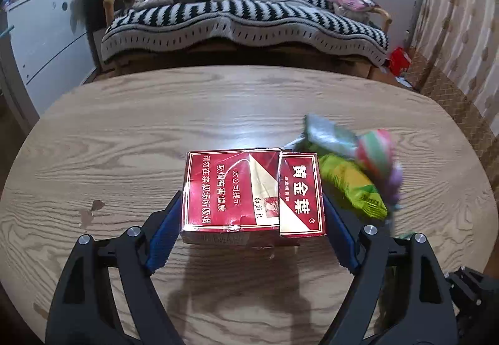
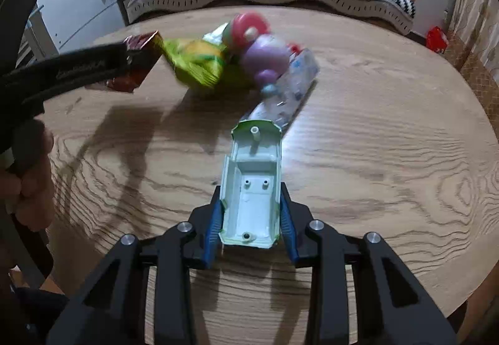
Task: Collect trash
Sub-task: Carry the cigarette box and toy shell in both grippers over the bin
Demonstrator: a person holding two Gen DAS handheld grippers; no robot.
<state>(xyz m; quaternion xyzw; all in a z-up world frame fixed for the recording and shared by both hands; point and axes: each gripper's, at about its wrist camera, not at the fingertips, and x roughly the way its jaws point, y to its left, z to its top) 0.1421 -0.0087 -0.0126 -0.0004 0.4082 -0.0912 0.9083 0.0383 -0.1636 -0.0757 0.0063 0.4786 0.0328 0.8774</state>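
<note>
My left gripper is shut on a red cigarette pack and holds it above the round wooden table; the pack also shows in the right wrist view. My right gripper is shut on a pale green plastic shell, open side up, above the table. A pile of trash lies beyond it: a green-yellow snack bag, a purple and red toy and a clear wrapper. The bag shows blurred to the right of the pack.
A sofa with a black-and-white striped blanket stands behind the table. A white drawer cabinet is at the left. A red item lies on the floor at the right, by the curtain.
</note>
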